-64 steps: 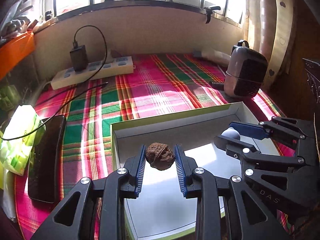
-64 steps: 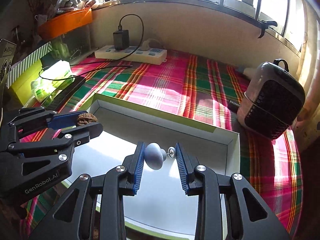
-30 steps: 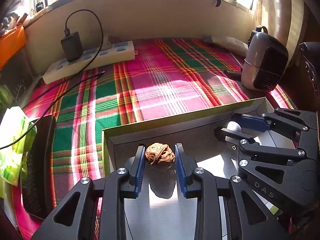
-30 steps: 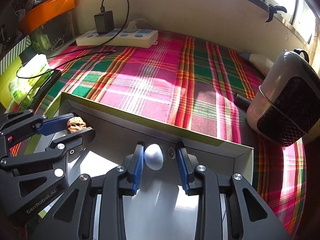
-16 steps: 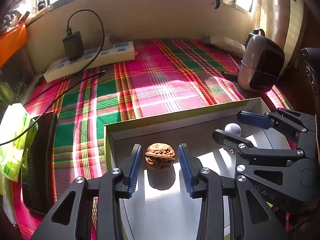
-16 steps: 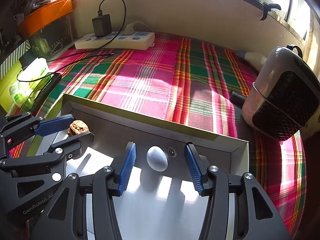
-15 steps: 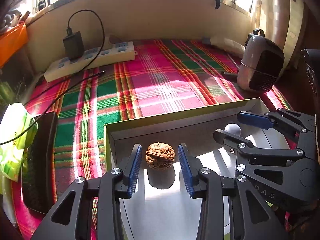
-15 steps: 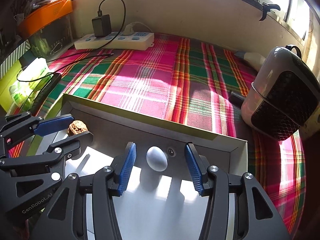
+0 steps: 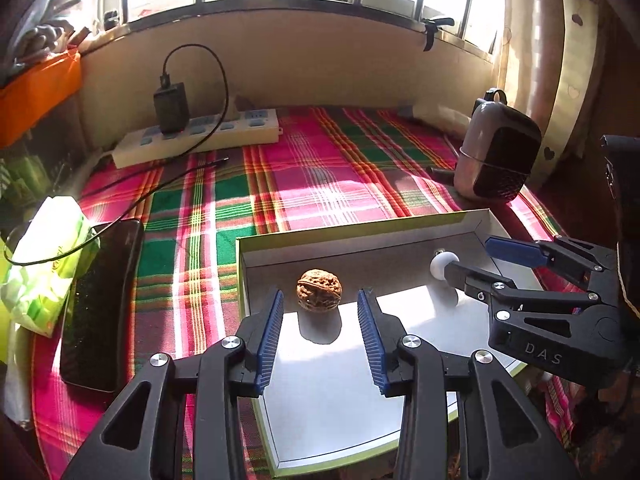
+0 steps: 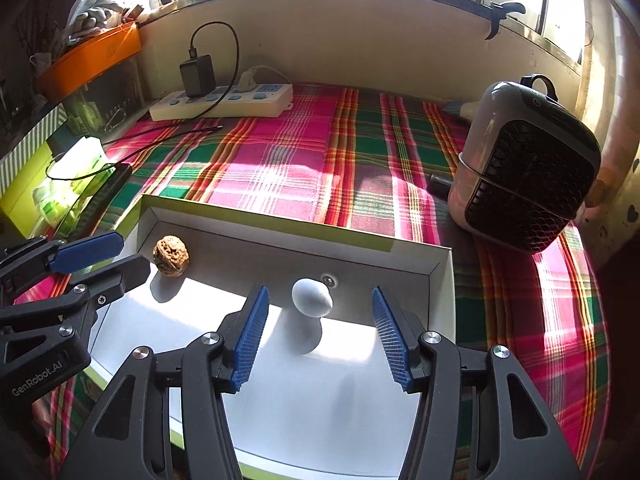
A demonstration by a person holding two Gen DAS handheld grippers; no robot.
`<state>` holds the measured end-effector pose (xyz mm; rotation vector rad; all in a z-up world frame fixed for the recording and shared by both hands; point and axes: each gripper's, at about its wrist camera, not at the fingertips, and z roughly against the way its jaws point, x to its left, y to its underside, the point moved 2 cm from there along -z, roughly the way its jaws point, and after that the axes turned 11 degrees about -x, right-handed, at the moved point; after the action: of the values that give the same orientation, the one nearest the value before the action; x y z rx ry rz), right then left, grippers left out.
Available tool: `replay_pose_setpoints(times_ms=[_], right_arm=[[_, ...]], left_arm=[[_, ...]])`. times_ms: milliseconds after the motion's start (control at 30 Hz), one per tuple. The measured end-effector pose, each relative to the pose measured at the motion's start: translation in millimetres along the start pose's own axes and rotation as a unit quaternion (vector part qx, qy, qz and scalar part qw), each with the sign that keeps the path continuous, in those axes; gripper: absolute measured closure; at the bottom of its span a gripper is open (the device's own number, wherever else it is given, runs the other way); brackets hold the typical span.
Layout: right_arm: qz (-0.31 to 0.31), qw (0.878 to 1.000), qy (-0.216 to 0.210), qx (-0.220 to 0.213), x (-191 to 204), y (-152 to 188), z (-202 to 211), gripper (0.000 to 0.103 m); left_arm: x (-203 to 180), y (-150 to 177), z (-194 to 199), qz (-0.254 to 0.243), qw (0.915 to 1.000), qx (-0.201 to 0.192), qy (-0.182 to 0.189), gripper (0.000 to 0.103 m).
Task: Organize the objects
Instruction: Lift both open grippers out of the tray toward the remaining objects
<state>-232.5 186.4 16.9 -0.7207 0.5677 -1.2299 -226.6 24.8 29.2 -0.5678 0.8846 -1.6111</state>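
A brown walnut (image 9: 319, 290) lies on the floor of a shallow white box with a green rim (image 9: 360, 232), near its far wall. My left gripper (image 9: 320, 305) is open just behind it, and its blue pads (image 9: 270, 332) stand clear of the nut on both sides. A white egg-shaped piece (image 10: 312, 297) lies further right in the same box (image 10: 260, 216), beside a small metal stud (image 10: 329, 279). My right gripper (image 10: 320, 297) is behind the egg with its jaws opening, and nothing touches its pads. Each gripper also shows in the other's view: the right gripper (image 9: 470, 256) and the left gripper (image 10: 132, 256).
The box sits on a plaid cloth (image 9: 320, 184). At the back are a power strip (image 9: 196, 136) with a black charger and cable. A dark phone (image 9: 100, 304) and a green packet (image 9: 44, 264) lie at the left. A small heater (image 10: 524, 172) stands at the right.
Both grippers have opened, let go of the walnut and the white egg, and drawn back and up. The two things now lie on the box floor.
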Motion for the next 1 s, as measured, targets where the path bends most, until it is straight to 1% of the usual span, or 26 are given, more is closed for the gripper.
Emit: replay_pose_setpoints(times_ms=[167, 300, 433, 533, 800, 900, 1000], right_arm=[[-0.01, 1.0, -0.004, -0.017, -2, 6, 20, 0.048], [-0.017, 1.0, -0.002, -0.02, -4, 14, 31, 0.048], [-0.021, 0.999, -0.003, -0.027, -3, 21, 42, 0.048], [-0.028, 0.999, -0.001, -0.031, -5, 28, 52, 0.048], [-0.039, 0.999, -0.002, -0.038, -8, 51, 75, 0.048], [-0.045, 0.998, -0.003, -0.039, -10, 61, 83, 0.048], [-0.046, 0.998, -0.002, -0.04, -10, 70, 90, 0.048]], left_arm=[[6, 8, 19, 0.013, 0.9999, -0.011, 0.002, 0.066], [12, 16, 31, 0.028, 0.9995, -0.017, 0.002, 0.066], [15, 25, 43, 0.032, 0.9991, -0.026, -0.002, 0.066], [19, 33, 51, 0.041, 0.9987, -0.029, 0.005, 0.066], [29, 60, 66, 0.057, 0.9982, -0.019, 0.011, 0.066], [29, 70, 68, 0.067, 0.9975, -0.009, 0.02, 0.066], [27, 79, 69, 0.065, 0.9975, -0.002, 0.028, 0.066]])
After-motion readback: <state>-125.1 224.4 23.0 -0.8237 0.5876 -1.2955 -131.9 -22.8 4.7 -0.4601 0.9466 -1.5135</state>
